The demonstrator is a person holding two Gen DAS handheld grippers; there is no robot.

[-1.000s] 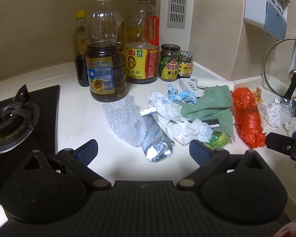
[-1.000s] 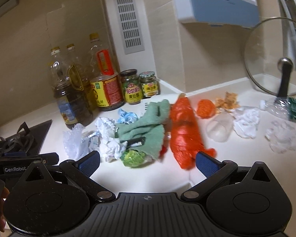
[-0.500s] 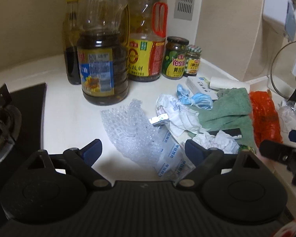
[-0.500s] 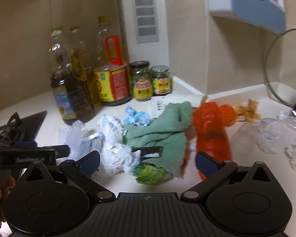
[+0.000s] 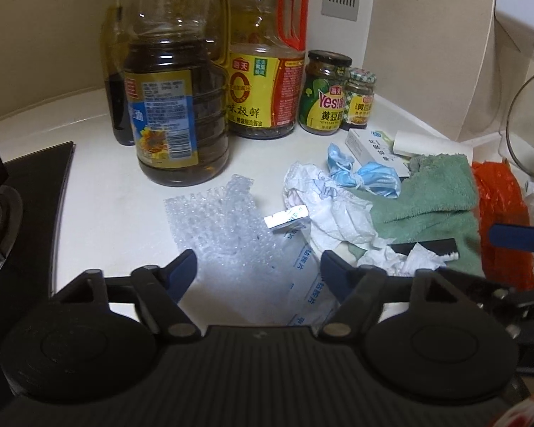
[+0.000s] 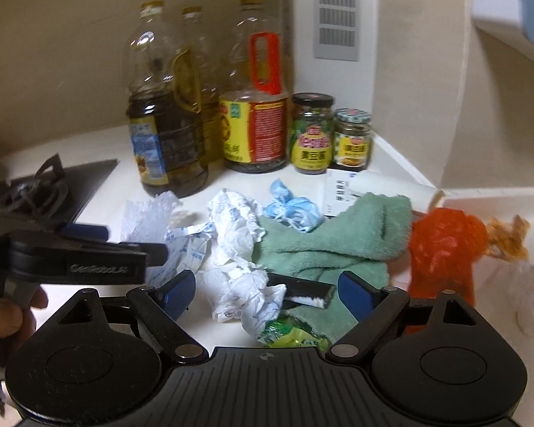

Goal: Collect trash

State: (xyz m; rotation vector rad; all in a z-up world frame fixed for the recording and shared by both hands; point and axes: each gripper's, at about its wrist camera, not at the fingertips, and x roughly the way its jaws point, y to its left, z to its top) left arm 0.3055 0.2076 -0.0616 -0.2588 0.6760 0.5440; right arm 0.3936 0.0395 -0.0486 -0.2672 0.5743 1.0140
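A pile of trash lies on the white counter [image 5: 99,192]. My left gripper [image 5: 258,272] hangs low over clear bubble wrap [image 5: 213,220] and a silver-white foil packet [image 5: 302,284]. Its jaws are closing with both between them, and the pads touch neither. My right gripper [image 6: 267,291] is closing around crumpled white paper [image 6: 245,295] and a black strip [image 6: 302,290], its pads clear of both. A green wrapper [image 6: 288,334] lies under them. A green cloth [image 6: 331,242], a blue mask [image 6: 292,210] and an orange plastic bag [image 6: 441,245] lie beyond.
Oil bottles [image 5: 174,106] and two jars [image 5: 324,96] stand at the back by the wall. A black gas stove [image 5: 14,192] is at the left. A small white box [image 5: 370,149] and a glass lid [image 5: 527,124] sit at the right. A hand [image 6: 3,316] holds the left gripper.
Both grippers have moved forward and down onto the pile, and their jaws have narrowed. The bubble wrap now lies between the left fingers, the crumpled paper between the right ones.
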